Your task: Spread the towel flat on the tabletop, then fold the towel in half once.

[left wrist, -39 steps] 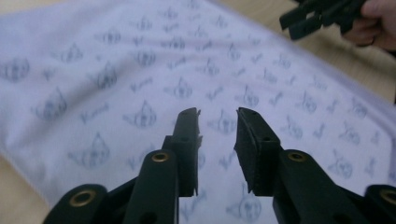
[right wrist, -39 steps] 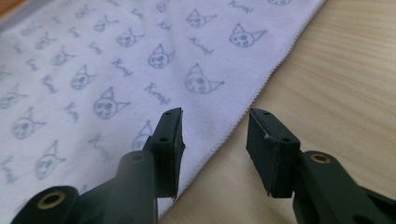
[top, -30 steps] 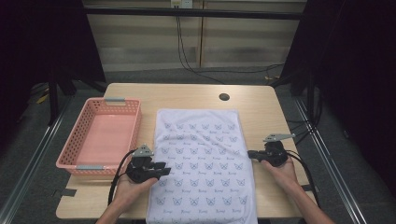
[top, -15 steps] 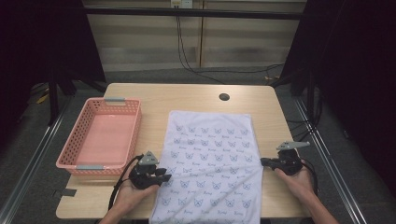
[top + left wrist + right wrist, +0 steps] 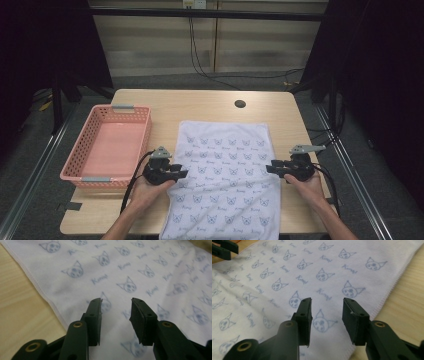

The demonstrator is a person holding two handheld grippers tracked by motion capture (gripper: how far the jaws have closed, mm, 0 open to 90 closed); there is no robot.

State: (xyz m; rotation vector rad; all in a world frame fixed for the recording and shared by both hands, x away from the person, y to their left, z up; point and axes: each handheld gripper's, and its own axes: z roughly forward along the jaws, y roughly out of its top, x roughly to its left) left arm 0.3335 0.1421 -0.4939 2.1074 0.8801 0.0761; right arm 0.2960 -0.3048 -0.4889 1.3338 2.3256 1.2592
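A white cloth (image 5: 225,170) printed with blue cat faces lies spread flat on the wooden table (image 5: 200,102), its near end hanging over the front edge. My left gripper (image 5: 184,173) is open, its jaws just over the cloth's left edge. In the left gripper view the cloth (image 5: 140,270) lies under my open left gripper (image 5: 116,300), with nothing between the fingers. My right gripper (image 5: 269,168) is open at the cloth's right edge. The right gripper view has the cloth (image 5: 287,272) beneath my open right gripper (image 5: 327,299), with the hem just to its right.
A pink plastic basket (image 5: 146,135) stands empty on the left of the table, close to the left hand. A round cable hole (image 5: 240,103) sits near the table's far edge. Bare wood lies between the cloth and the table's right edge.
The cloth has slid a little to the right. My right gripper swung out to the right, then came back to the cloth's right edge. My left gripper moved slightly forward onto the left edge.
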